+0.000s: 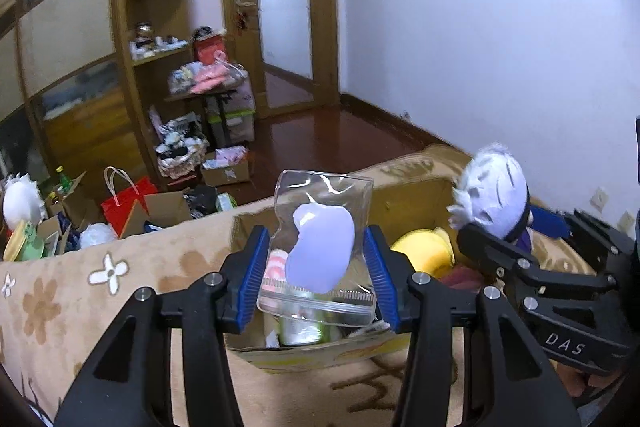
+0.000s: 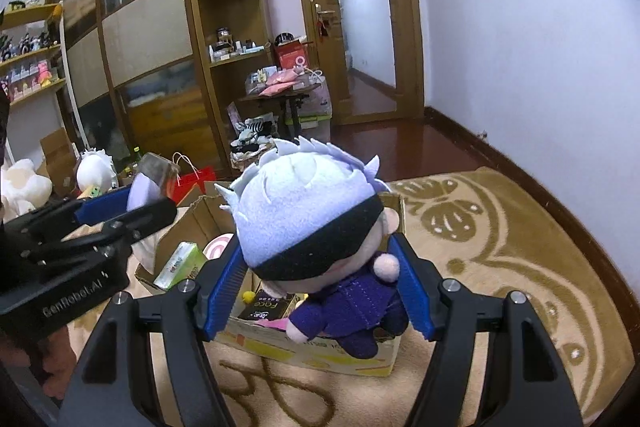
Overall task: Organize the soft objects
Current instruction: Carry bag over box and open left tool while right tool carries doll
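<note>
Left gripper (image 1: 316, 277): jaws closed on a clear zip bag (image 1: 320, 247) with a pale lilac soft blob (image 1: 322, 251) inside. Blue pads (image 1: 252, 275) pinch the bag on both side edges; bag is upright, zip end down, held above the open cardboard box (image 1: 296, 353).

Right gripper (image 2: 320, 283): jaws closed on a plush doll (image 2: 316, 227) with white spiky hair, a black band across the eyes and a purple outfit. Pads (image 2: 222, 287) squeeze it at head and body; doll is tilted, head to upper left, legs hanging to lower right, over the same box (image 2: 320, 359).

Both grippers side by side, near each other but apart. In the left view the doll (image 1: 494, 191) sits right of the bag; in the right view the bag (image 2: 150, 183) shows at left in the other gripper (image 2: 128, 205).

Box contents: yellow soft item (image 1: 428, 251), pink-white round item (image 2: 218, 245), green tissue pack (image 2: 180, 265), black packet (image 2: 268, 305), a can (image 1: 304, 327). Box sits on a beige patterned rug (image 2: 500, 247).

Farther out: red paper bag (image 1: 124, 205), more cartons (image 1: 226, 171), white plush (image 2: 94, 169) on the floor clutter, a basket of clothes (image 1: 180, 147). Small table (image 1: 208, 99) piled with pink items, wooden shelf unit (image 2: 228, 7), door (image 2: 360, 7), white wall (image 1: 480, 27).
</note>
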A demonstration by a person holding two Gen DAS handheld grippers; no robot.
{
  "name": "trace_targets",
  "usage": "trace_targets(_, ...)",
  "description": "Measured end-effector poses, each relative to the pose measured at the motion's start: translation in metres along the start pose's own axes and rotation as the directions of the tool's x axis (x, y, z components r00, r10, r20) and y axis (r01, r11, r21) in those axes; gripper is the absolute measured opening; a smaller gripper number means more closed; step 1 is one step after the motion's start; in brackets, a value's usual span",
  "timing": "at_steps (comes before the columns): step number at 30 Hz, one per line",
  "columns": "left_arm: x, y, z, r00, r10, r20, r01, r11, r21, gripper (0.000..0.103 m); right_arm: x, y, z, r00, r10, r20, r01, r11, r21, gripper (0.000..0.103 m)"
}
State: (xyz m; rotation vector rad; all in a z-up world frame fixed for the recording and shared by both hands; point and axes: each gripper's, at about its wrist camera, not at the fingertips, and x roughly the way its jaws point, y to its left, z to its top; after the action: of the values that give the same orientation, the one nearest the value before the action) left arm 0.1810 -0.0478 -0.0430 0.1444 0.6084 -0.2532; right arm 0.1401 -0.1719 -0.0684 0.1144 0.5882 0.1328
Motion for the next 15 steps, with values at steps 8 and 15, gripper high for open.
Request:
trace_targets(8, 0.010, -0.003, -0.002, 0.999, 0.014, -0.030, -0.013, 1.000, 0.012, 0.065, 0.009, -0.011, -0.001, 0.999, 0.038, -0.015, -0.037, 0.997, 0.070, 0.078)
trace_targets(15, 0.011, 0.001, -0.005, 0.998, 0.037, -0.044, -0.037, 0.999, 0.007, 0.080, 0.019, -0.018, 0.000, 0.998, 0.063, -0.031, -0.059, 0.993, 0.105, 0.080)
